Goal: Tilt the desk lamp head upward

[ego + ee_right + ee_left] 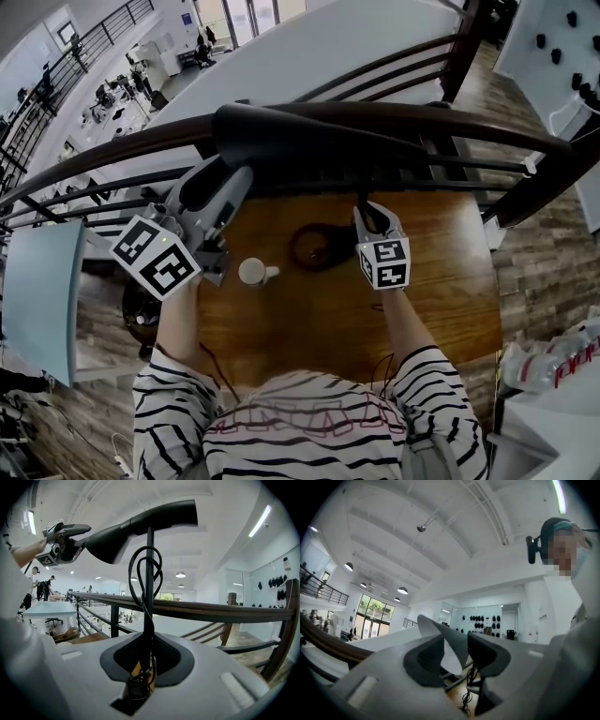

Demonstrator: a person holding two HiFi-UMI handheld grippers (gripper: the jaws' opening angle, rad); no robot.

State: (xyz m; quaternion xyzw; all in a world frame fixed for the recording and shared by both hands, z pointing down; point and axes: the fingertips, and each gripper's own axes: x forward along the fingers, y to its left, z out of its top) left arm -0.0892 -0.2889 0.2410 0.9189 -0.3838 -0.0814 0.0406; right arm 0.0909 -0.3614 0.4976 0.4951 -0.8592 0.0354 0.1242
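The black desk lamp stands on the wooden table [450, 281]. Its long head [309, 131] reaches over the table's far edge, and its round base [314, 248] sits mid-table. My left gripper [211, 192] is up at the flared left end of the head. In the left gripper view the shade's thin rim [452, 644] sits pinched between the pads of that gripper [454, 656]. My right gripper [370, 220] is shut on the lamp's upright pole [150, 573], with the looped cable [140, 569] beside it. The right gripper view shows the head [140, 522] tilted, its left end lower, with the left gripper [65, 541] on it.
A small white container [253, 272] lies on the table just left of the lamp base. A dark wooden handrail with metal bars [469, 122] runs close behind the table's far edge. Beyond it is a drop to a lower floor.
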